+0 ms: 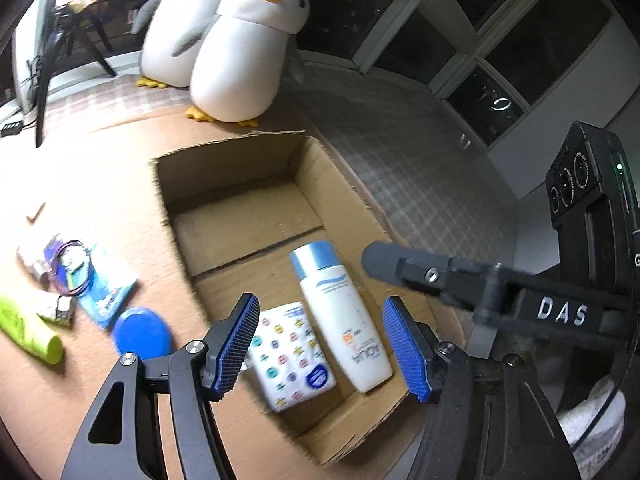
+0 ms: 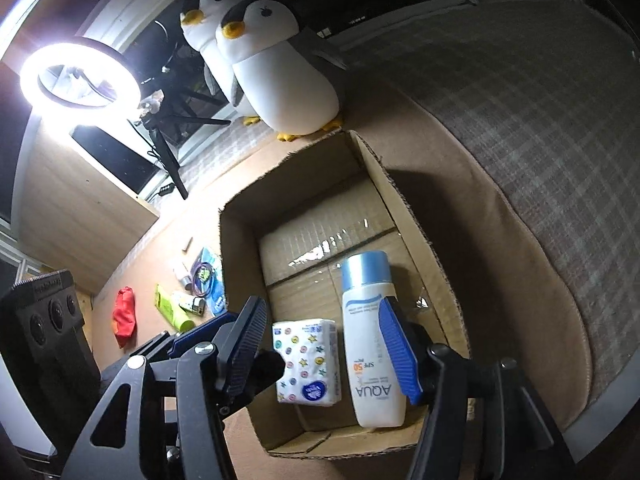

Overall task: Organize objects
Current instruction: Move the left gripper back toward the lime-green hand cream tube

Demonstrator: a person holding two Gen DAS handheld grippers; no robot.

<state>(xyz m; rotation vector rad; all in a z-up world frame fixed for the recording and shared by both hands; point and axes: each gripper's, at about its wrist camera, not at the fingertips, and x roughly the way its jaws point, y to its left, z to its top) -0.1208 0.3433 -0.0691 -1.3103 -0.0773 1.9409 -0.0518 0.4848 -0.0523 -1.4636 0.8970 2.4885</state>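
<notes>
An open cardboard box [image 1: 308, 168] sits on the brown tabletop. On its floor lie a white sunscreen bottle [image 1: 340, 312] with a light-blue cap and, beside it, a tissue pack [image 1: 292, 356] printed with small coloured shapes. My left gripper [image 1: 322, 346] hovers over both, open, with nothing between its blue pads. In the right wrist view my right gripper [image 2: 322, 352] is also open above the tissue pack [image 2: 306, 360] and the bottle [image 2: 364, 320]; its right pad overlaps the bottle in the picture without gripping it.
Left of the box lie a blue round lid [image 1: 142, 334], a green tube [image 1: 28, 332], a blue packet [image 1: 100, 284] with a purple cable, and a red pouch [image 2: 124, 316]. Two penguin plush toys [image 1: 240, 60] stand behind the box. A ring light [image 2: 80, 76] glares at back left.
</notes>
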